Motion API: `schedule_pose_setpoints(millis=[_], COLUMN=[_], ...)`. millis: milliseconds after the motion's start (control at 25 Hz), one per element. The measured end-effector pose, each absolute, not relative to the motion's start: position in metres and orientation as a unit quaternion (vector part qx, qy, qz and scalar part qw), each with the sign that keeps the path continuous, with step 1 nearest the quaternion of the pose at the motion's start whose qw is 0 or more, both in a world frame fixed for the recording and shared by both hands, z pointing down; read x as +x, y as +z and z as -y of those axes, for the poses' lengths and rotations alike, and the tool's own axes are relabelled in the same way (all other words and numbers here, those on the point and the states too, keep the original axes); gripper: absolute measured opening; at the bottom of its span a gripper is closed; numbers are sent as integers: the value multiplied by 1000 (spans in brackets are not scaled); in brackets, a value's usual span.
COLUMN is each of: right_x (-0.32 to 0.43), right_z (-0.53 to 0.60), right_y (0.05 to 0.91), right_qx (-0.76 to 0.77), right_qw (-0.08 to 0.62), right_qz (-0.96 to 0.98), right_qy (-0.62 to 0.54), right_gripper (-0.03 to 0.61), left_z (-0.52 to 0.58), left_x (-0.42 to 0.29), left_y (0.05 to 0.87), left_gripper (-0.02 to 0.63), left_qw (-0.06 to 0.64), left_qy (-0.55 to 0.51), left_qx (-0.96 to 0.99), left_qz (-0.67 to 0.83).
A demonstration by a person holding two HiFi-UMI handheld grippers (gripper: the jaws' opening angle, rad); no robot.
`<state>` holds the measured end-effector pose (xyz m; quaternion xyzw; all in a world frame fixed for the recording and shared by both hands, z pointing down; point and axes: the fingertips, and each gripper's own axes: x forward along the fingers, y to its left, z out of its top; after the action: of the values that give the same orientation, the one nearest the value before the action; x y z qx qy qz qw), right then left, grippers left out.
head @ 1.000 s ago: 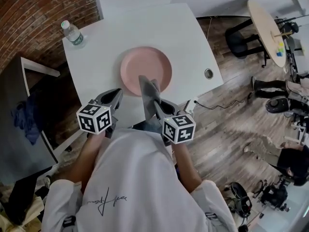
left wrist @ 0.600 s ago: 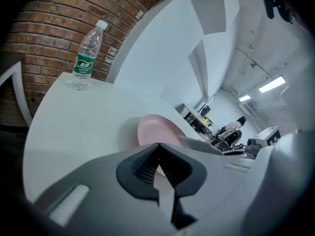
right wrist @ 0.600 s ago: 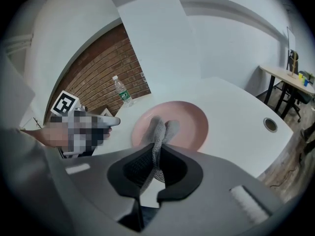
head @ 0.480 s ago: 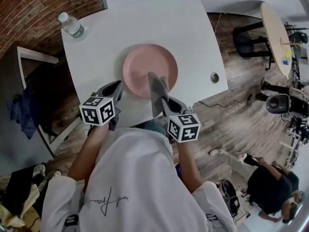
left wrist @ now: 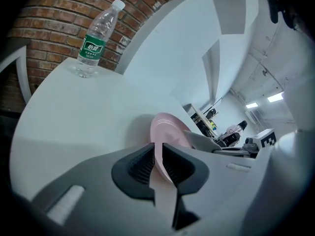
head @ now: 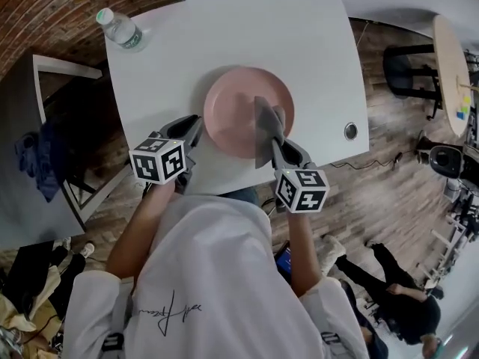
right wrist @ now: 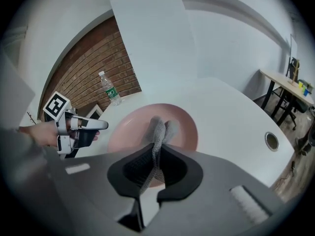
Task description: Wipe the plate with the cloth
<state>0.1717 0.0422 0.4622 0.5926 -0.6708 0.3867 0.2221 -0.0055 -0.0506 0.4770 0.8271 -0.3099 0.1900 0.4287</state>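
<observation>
Right gripper view: the right gripper (right wrist: pixel 156 151) is pinching the cloth (right wrist: pixel 158 128) over the plate (right wrist: pixel 125 132) to wipe, while the left gripper (left wrist: pixel 157 151), jaws opening, is straddling its rim, probably steadying it.

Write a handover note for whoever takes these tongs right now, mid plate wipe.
Left tongs: opening, with the left rim of the round pink plate between the pads, not clamped.
Right tongs: shut on the grey textured cloth; its free end is over the plate's middle.
The plate lies on the white table. A clear plastic water bottle stands at the far left corner, out of the way.
Done: the cloth is gripped and at the plate.
Left: steady the plate by its rim and wipe it. How much is already wiped cannot be told.
</observation>
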Motion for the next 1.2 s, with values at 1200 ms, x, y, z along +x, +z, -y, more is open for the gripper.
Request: schedule_pose_setpoints(millis=[1200], right_x=[194], right_z=[26], right_y=[513], right_qx=[557], right_qw=[451], right_qz=[637], right_qy=[285], right_gripper=[28], left_z=[63], left_x=[18], left_y=[490], left_gripper=[46], left_qw=[415], left_qy=[214], left_qx=[836], left_qz=[288])
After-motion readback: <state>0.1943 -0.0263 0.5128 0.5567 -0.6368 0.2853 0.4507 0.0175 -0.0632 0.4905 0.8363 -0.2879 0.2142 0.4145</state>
